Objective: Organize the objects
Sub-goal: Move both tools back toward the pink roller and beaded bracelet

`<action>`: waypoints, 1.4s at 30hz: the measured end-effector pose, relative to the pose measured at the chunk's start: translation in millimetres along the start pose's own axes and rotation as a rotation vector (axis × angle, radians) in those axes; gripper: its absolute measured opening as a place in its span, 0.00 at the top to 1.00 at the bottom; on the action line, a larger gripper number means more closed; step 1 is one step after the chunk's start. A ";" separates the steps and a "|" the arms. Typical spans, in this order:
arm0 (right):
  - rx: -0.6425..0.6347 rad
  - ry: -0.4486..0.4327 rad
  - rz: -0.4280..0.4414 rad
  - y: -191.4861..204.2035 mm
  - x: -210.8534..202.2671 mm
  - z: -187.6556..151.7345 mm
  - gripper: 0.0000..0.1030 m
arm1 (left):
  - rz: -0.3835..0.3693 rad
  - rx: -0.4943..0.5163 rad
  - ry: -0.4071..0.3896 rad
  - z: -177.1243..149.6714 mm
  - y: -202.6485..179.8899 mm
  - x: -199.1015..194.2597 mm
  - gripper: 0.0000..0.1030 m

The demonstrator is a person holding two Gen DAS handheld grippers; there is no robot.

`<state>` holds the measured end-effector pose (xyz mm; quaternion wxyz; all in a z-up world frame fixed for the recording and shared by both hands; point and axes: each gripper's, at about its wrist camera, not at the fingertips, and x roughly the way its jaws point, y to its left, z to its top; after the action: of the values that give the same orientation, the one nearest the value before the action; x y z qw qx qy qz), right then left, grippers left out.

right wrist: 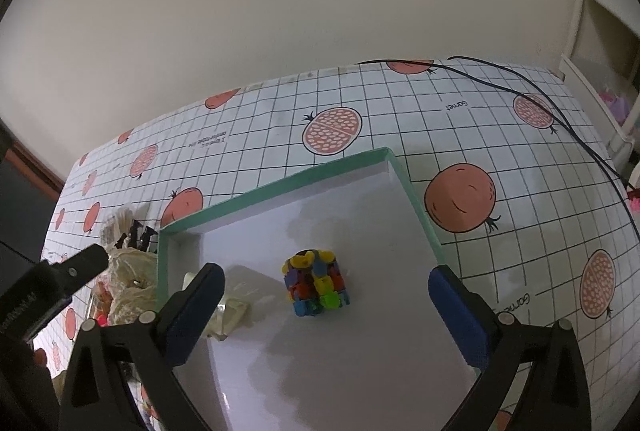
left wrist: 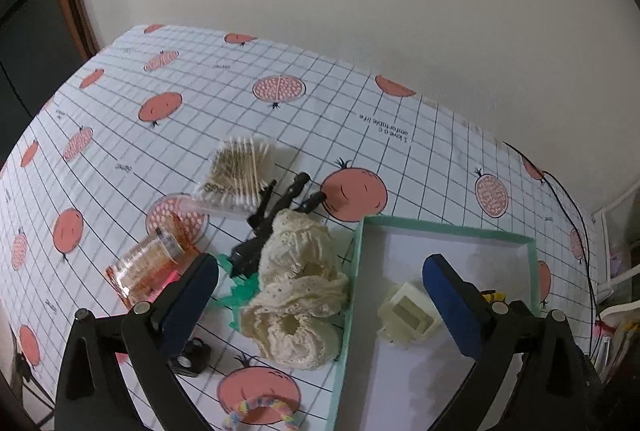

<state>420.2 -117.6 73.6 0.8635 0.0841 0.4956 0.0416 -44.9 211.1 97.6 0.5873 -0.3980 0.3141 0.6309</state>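
On the counter [left wrist: 280, 71], cotton swabs [left wrist: 240, 171] and a cream lace cloth [left wrist: 296, 287] crowd the green-rimmed tray's [left wrist: 356, 271] left edge. Left tongs [left wrist: 320, 295] gape empty above the rim. Right tongs [right wrist: 326, 305] spread wide over the colourful block cube [right wrist: 316, 283], inside the roomy tray.

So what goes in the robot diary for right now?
left claw: open | right claw: open | colourful cube: in green tray | lace cloth: outside tray

a green-rimmed tray [right wrist: 280, 187] held a multicoloured block cube [right wrist: 316, 285] and a cream plastic clip [left wrist: 410, 313]. on the desk [left wrist: 224, 99] beside it lay a cream lace cloth [left wrist: 298, 287], cotton swabs [left wrist: 240, 171] and a black toy figure [left wrist: 272, 215].
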 end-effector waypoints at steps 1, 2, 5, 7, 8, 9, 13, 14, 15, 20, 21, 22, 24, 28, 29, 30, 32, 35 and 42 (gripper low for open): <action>-0.004 -0.001 0.002 2.3 -1.1 -0.3 0.00 | 0.005 0.016 -0.006 1.3 1.4 -2.9 0.01; -0.010 -0.001 0.004 5.3 -2.5 -0.4 0.00 | 0.013 0.033 -0.007 2.6 2.9 -5.2 0.01; -0.022 -0.008 0.017 13.7 -6.4 -1.5 0.00 | 0.028 0.064 -0.006 4.8 10.5 -10.5 0.01; -0.030 -0.005 0.033 20.8 -9.2 -3.3 0.00 | 0.035 0.073 -0.007 6.8 18.6 -14.8 0.01; -0.038 -0.001 0.048 25.4 -10.5 -4.7 0.00 | 0.036 0.072 -0.009 7.4 21.6 -16.1 0.01; -0.048 0.004 0.060 28.6 -11.6 -5.8 0.00 | 0.038 0.077 -0.011 8.4 25.9 -18.3 0.01; -0.133 0.017 0.107 53.9 -15.8 -14.7 0.00 | 0.062 0.091 -0.019 12.8 43.0 -23.1 0.01; -0.153 0.018 0.113 59.6 -16.8 -17.7 0.00 | 0.069 0.093 -0.016 13.6 46.6 -23.2 0.01; -0.180 0.017 0.121 67.4 -17.9 -21.1 0.00 | 0.072 0.100 -0.010 14.5 51.0 -23.0 0.01; -0.240 0.047 0.184 95.6 -19.0 -37.6 0.00 | 0.112 0.126 0.035 15.0 72.3 -20.1 0.01; -0.255 0.056 0.194 100.9 -19.2 -40.9 0.00 | 0.120 0.127 0.047 15.9 78.2 -19.0 0.01; -0.269 0.059 0.199 105.5 -20.2 -43.7 0.00 | 0.122 0.124 0.053 16.3 81.4 -18.7 0.01; -0.304 0.064 0.214 115.9 -22.6 -50.1 0.00 | 0.115 0.124 0.067 16.6 89.8 -18.8 0.01; -0.350 0.084 0.248 131.0 -25.2 -61.1 0.04 | 0.115 0.134 0.098 14.5 104.0 -15.2 0.01; -0.356 0.092 0.254 133.8 -24.9 -63.7 0.07 | 0.115 0.136 0.107 13.7 106.2 -13.9 0.01; -0.364 0.102 0.263 136.8 -24.6 -66.8 0.08 | 0.112 0.139 0.114 13.1 107.4 -12.8 0.01; -0.380 0.120 0.282 142.6 -23.1 -72.8 0.10 | 0.103 0.142 0.130 10.6 111.6 -10.3 0.01; -0.408 0.153 0.302 150.5 -21.0 -83.7 0.15 | 0.086 0.150 0.160 5.1 119.0 -6.2 0.01; -0.444 0.237 0.327 163.1 -10.9 -105.5 0.24 | 0.027 0.154 0.248 -11.0 141.0 8.9 0.01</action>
<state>325.6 51.8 61.1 0.7788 -0.0336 0.5515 0.2971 -183.1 190.0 74.5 0.5642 -0.4223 0.4371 0.5589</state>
